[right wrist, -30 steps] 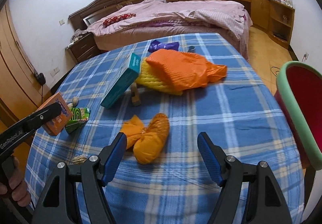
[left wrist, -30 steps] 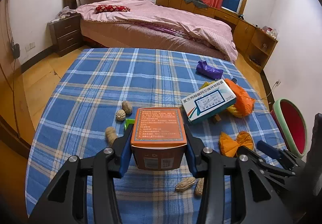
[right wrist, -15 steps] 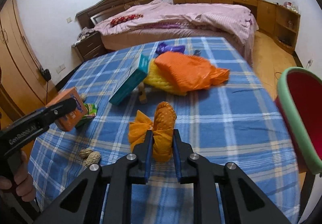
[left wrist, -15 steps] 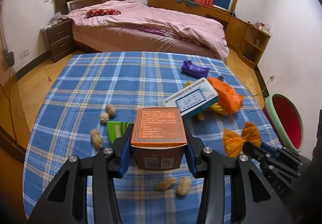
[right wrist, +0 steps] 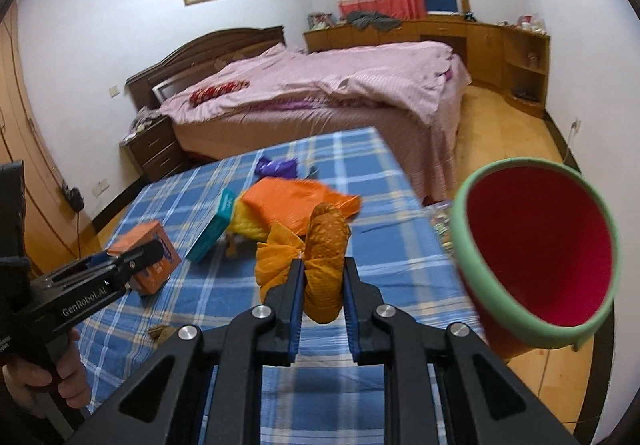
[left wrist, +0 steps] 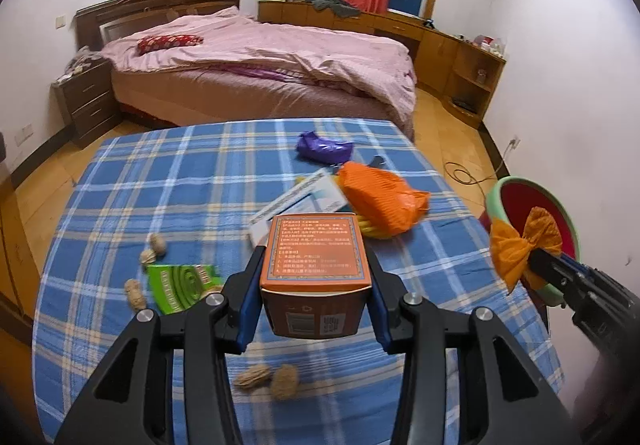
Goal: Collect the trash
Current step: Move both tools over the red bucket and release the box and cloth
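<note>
Orange wrapper (right wrist: 324, 265), upright, long axis vertical

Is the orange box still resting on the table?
Apart. The right wrist view shows the orange box clamped in the left gripper, lifted above the table.

Right gripper (right wrist: 322, 285) clamps orange wrapper (right wrist: 320, 261) above plaid table (right wrist: 400, 265). Red bin (right wrist: 536, 261) sits just right. Left gripper (right wrist: 132, 257) grips orange box (right wrist: 154, 241).

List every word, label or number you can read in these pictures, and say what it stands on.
"GenRoboLAI", roughly; last letters unclear: white lettering on the left gripper.
Orange box: rows of small print, a barcode and a code square, too small to read.
Green packet: spiral design, lettering blurred.
White and blue box: print unreadable.
</note>
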`<action>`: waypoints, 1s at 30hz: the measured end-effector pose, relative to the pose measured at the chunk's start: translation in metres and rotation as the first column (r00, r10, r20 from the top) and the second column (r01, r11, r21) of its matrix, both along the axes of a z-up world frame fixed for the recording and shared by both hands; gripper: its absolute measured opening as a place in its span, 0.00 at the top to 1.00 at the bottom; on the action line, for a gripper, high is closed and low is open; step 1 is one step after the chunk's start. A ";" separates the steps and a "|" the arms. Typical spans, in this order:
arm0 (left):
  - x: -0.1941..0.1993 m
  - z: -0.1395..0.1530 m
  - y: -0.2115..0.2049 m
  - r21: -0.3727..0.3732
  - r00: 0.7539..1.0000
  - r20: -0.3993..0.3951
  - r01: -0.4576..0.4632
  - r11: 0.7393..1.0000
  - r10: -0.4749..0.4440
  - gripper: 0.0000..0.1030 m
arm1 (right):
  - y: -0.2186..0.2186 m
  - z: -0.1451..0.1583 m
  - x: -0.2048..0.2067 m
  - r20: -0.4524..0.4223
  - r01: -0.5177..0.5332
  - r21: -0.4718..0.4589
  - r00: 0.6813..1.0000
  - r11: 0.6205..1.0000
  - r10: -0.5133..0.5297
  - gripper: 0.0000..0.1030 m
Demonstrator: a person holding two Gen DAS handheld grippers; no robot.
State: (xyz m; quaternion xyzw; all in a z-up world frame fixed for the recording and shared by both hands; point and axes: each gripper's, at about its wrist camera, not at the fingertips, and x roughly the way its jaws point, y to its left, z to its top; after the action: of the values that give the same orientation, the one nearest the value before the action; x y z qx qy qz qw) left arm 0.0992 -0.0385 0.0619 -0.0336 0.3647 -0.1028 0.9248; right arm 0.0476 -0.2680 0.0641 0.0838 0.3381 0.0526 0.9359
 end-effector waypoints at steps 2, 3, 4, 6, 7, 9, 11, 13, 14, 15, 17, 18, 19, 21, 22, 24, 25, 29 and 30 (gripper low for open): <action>0.001 0.002 -0.008 0.000 1.000 0.005 0.016 1.000 -0.016 0.55 | -0.008 0.004 -0.003 0.010 0.021 0.000 1.000 1.000 -0.021 0.81; 0.001 0.003 -0.011 0.000 1.000 0.008 0.024 1.000 -0.024 0.55 | -0.014 0.006 -0.004 0.016 0.032 0.000 0.999 0.999 -0.032 0.81; 0.002 0.004 -0.016 0.000 0.999 0.011 0.033 0.999 -0.033 0.55 | -0.017 0.008 -0.006 0.020 0.041 0.000 0.999 0.999 -0.041 0.81; 0.004 0.006 -0.024 0.003 0.999 0.017 0.048 0.999 -0.048 0.55 | -0.026 0.011 -0.009 0.029 0.061 -0.001 0.998 0.998 -0.061 0.81; 0.004 0.007 -0.029 0.004 0.998 0.019 0.058 0.998 -0.058 0.55 | -0.029 0.012 -0.010 0.032 0.070 -0.001 0.997 0.998 -0.070 0.81; 0.006 0.009 -0.039 0.004 0.997 0.022 0.077 0.997 -0.077 0.55 | -0.039 0.014 -0.012 0.038 0.092 -0.002 0.995 0.996 -0.092 0.81; 0.008 0.011 -0.049 0.000 0.995 0.023 0.099 0.995 -0.099 0.55 | -0.046 0.015 -0.014 0.042 0.110 -0.001 0.993 0.994 -0.110 0.81; 0.010 0.012 -0.060 -0.003 0.992 0.025 0.122 0.993 -0.122 0.55 | -0.055 0.016 -0.015 0.044 0.131 0.001 0.990 0.991 -0.131 0.81; 0.011 0.012 -0.065 -0.003 0.991 0.025 0.131 0.991 -0.131 0.55 | -0.060 0.016 -0.016 0.045 0.141 0.002 0.989 0.990 -0.141 0.81; 0.011 0.012 -0.071 -0.002 0.990 0.026 0.142 0.990 -0.142 0.55 | -0.065 0.016 -0.016 0.046 0.153 0.003 0.987 0.988 -0.153 0.81; 0.013 0.012 -0.082 -0.001 0.986 0.029 0.166 0.986 -0.166 0.55 | -0.072 0.016 -0.018 0.046 0.172 0.004 0.984 0.985 -0.172 0.81; 0.015 0.013 -0.089 -0.001 0.983 0.030 0.180 0.984 -0.180 0.55 | -0.078 0.015 -0.018 0.046 0.182 0.004 0.982 0.983 -0.182 0.81; 0.016 0.013 -0.095 -0.001 0.981 0.031 0.192 0.981 -0.192 0.55 | -0.081 0.015 -0.019 0.045 0.190 0.004 0.981 0.982 -0.190 0.81; 0.018 0.013 -0.108 -0.002 0.976 0.032 0.216 0.976 -0.216 0.55 | -0.091 0.014 -0.020 0.044 0.212 0.006 0.976 0.977 -0.212 0.81; 0.020 0.013 -0.115 -0.003 0.973 0.031 0.230 0.973 -0.230 0.55 | -0.096 0.014 -0.021 0.044 0.221 0.006 0.974 0.975 -0.221 0.81; 0.023 0.013 -0.129 -0.005 0.966 0.030 0.255 0.967 -0.255 0.55 | -0.106 0.013 -0.022 0.043 0.243 0.007 0.969 0.970 -0.243 0.81; 0.024 0.012 -0.136 -0.006 0.962 0.030 0.271 0.963 -0.271 0.55 | -0.110 0.012 -0.022 0.042 0.252 0.008 0.967 0.968 -0.252 0.81; 0.028 0.011 -0.164 -0.010 0.944 0.038 0.327 0.945 -0.326 0.55 | -0.131 0.006 -0.023 0.032 0.296 0.012 0.955 0.955 -0.296 0.81; 0.029 0.010 -0.171 -0.009 0.940 0.037 0.340 0.941 -0.339 0.55 | -0.137 0.003 -0.023 0.027 0.309 0.014 0.951 0.951 -0.310 0.81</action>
State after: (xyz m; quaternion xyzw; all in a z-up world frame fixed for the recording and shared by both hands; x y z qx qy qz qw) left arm 0.1279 -0.2098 0.0718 0.0245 0.3479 -0.2640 0.8993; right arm 0.0246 -0.4054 0.0673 0.1393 0.3071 -0.0919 0.9369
